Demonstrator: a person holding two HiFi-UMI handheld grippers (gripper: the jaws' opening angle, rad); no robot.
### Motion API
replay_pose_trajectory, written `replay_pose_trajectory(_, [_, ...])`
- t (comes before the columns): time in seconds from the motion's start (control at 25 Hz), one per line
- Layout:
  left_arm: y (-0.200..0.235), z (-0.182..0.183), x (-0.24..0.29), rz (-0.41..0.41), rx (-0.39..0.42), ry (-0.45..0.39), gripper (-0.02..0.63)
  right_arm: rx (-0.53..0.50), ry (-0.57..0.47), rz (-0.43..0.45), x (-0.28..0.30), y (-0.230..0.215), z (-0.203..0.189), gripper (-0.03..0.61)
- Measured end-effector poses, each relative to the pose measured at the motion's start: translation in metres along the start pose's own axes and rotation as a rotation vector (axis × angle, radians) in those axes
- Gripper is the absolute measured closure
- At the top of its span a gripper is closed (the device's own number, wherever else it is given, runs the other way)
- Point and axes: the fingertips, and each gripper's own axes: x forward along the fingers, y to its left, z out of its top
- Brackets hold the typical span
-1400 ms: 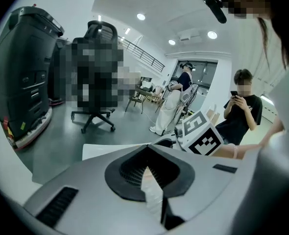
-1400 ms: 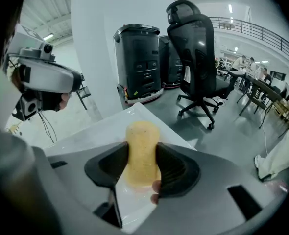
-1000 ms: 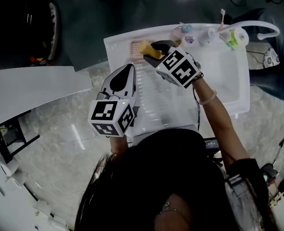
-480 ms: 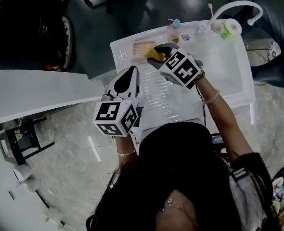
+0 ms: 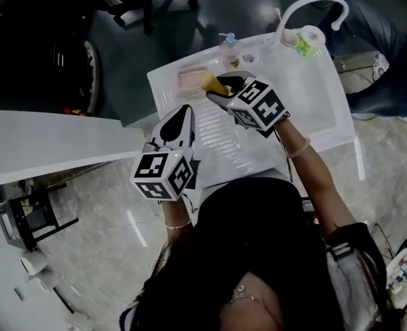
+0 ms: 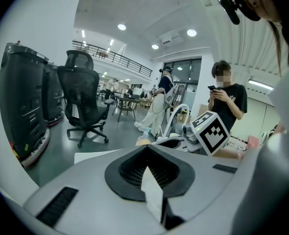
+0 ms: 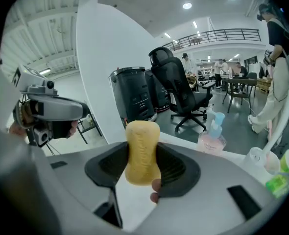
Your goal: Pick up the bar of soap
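White sink unit (image 5: 161, 92) under both of my grippers, with its ridged drainboard (image 5: 221, 133) directly below them. A black office chair (image 5: 145, 5) stands on the floor well beyond the left gripper.

Left gripper (image 5: 183, 112): jaws together, nothing between them. It hovers over the drainboard's left edge, beside the right gripper and nearer the person.

Right gripper (image 5: 224, 87): clamped on the bar of soap (image 7: 142, 148). The soap is yellow, held upright between the jaws and sticking out past the tips, clear of the sink top. There is a faint embossed mark down its face, which I can't read.

White curved faucet (image 5: 307, 9) is off to the right gripper's right. A pink pump bottle (image 7: 212, 136) with a blue pump is just beyond the right gripper's tips; its label is too small to read. A pink ribbed soap dish (image 5: 192, 78) sits just left of the held soap.

Both marker cubes show only black-and-white square patterns, no text.
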Motion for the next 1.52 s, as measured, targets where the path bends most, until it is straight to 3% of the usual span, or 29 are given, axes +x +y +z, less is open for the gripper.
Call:
replay_pose_trajectory(0.56, [-0.034, 0.007, 0.007, -0.052, 0.033, -0.004, 0.606, 0.132, -0.092, -0.005, -0.054, 0.005, 0.000, 0.391])
replay_pose_trajectory(1.12, [-0.077, 0.014, 0.012, -0.105, 0.068, -0.028, 0.606, 0.185, -0.193, -0.003, -0.112, 0.012, 0.000, 0.391])
replay_pose_trajectory(1.52, [-0.101, 0.028, 0.020, -0.157, 0.092, -0.041, 0.606, 0.222, -0.322, 0.003, -0.158, 0.014, 0.017, 0.391])
